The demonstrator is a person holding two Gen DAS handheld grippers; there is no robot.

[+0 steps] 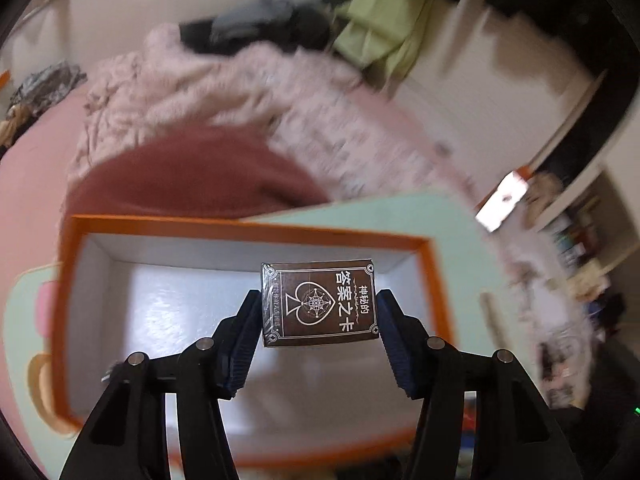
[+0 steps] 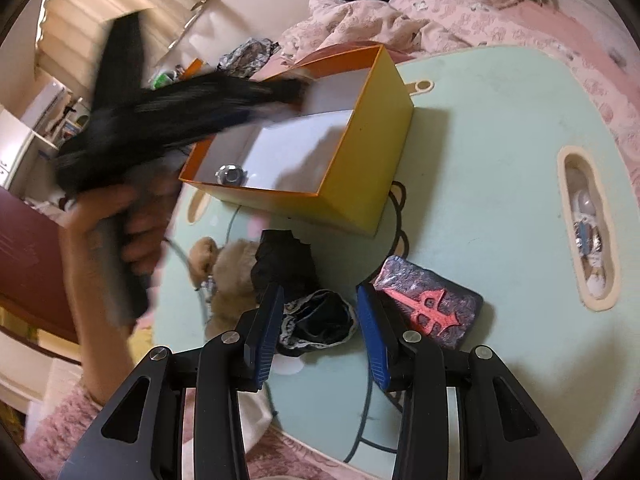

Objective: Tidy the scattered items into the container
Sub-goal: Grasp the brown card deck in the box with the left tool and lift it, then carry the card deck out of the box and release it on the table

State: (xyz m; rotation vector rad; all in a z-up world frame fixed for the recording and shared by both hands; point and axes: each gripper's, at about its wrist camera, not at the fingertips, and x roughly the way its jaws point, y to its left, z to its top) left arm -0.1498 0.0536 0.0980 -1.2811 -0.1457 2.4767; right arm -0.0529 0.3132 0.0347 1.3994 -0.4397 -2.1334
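Note:
My left gripper is shut on a dark brown card box with white Chinese lettering, held above the open orange box with a white inside. In the right wrist view the orange box stands on a mint-green table, with a small round metal item inside; the blurred left gripper reaches over its rim. My right gripper is open above a black lace-trimmed pouch. A dark case with a red cross lies to its right.
A brown plush toy and a black cloth item lie left of the pouch. The table has an oval slot at the right. Pink bedding and piled clothes lie behind the table.

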